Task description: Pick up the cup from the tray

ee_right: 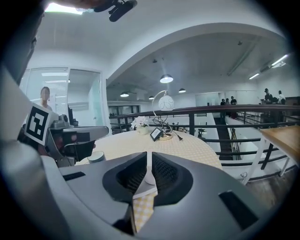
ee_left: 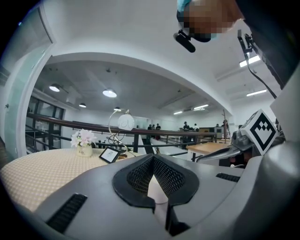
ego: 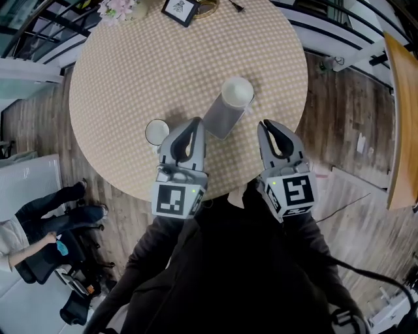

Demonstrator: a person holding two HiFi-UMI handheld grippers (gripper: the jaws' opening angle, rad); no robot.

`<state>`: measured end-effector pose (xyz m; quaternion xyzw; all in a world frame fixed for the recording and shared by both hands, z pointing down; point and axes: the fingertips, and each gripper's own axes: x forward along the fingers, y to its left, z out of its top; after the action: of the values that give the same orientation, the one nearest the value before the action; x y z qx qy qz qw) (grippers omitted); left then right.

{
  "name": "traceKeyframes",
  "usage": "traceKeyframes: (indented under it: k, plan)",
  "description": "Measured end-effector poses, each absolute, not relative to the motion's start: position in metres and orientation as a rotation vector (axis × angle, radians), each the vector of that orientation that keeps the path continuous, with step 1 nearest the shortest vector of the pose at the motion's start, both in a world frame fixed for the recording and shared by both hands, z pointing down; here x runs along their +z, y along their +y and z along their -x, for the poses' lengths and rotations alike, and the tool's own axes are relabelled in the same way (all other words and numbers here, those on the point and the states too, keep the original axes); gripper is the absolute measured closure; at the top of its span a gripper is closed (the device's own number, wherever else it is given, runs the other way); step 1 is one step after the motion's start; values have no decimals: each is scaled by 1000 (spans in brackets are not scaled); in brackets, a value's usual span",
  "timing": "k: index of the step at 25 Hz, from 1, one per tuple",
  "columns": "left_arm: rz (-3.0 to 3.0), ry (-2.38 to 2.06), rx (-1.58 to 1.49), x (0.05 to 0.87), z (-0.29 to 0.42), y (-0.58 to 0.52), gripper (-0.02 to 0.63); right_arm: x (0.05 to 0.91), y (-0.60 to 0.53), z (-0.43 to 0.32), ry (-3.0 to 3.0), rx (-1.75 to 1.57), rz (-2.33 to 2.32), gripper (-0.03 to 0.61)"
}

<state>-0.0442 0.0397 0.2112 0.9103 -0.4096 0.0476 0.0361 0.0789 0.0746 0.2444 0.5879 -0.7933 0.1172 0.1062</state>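
Note:
A tall frosted cup [ego: 228, 107] with a white rim stands on the round checkered table [ego: 130, 72], just beyond both grippers. A small white cup [ego: 157, 132] sits to its left, beside my left gripper [ego: 195, 122]. That gripper is shut and holds nothing. My right gripper [ego: 266, 124] is also shut and empty, near the table's front edge, right of the tall cup. In the left gripper view the tall cup [ee_left: 157, 190] shows pale behind the shut jaws of the left gripper [ee_left: 153, 157]. The right gripper [ee_right: 149, 153] frames the tall cup [ee_right: 149, 176] the same way, with the small cup [ee_right: 97, 156] at left. No tray is in view.
At the table's far edge stand a flower pot [ego: 117, 8], a small framed picture [ego: 179, 10] and a lamp base [ego: 206, 8]. A railing [ego: 339, 26] runs behind the table. A wooden tabletop [ego: 401, 117] lies at right. A seated person [ego: 39, 228] is at lower left.

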Motion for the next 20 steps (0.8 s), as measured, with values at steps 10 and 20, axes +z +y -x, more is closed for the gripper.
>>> traceKeyframes:
  k: [10, 20]
  plan:
    - [-2713, -1181, 214, 257, 43, 13, 607, 301, 49, -75, -2245, 478, -1748, 306]
    - [-2629, -1117, 210, 279, 44, -6, 607, 336, 12, -51, -2219, 436, -1670, 213]
